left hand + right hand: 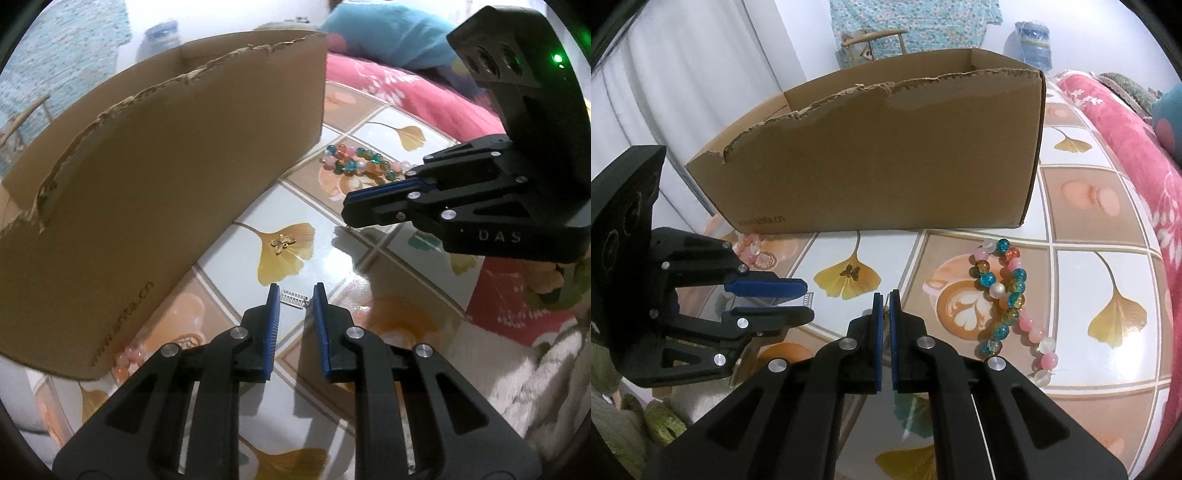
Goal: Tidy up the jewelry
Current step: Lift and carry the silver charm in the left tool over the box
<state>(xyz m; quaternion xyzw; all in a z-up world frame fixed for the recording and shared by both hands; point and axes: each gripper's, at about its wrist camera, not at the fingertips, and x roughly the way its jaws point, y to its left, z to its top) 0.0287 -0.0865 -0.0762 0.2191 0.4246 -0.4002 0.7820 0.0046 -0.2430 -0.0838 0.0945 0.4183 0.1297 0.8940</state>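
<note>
- The left hand-held gripper (295, 295), black with blue pads, points down at the bench (391, 258), which carries a glossy tile-print cover with ginkgo leaves; its jaws stand a little apart, with a small silver rectangular ridged charm (293, 298) between the tips, and I cannot tell whether the pads press on it
- The right hand-held gripper (885, 295) has its jaws together, pinching something tiny and golden I cannot identify
- A small gold butterfly charm (282, 244) lies on a yellow leaf print, near the torn-edged brown cardboard box (166, 177)
- A bracelet of teal, amber and pink glass beads (1008, 295) lies on the bench, right of the right hand-held gripper
- A pink bead bracelet (751, 247) lies just beside the box's front corner
</note>
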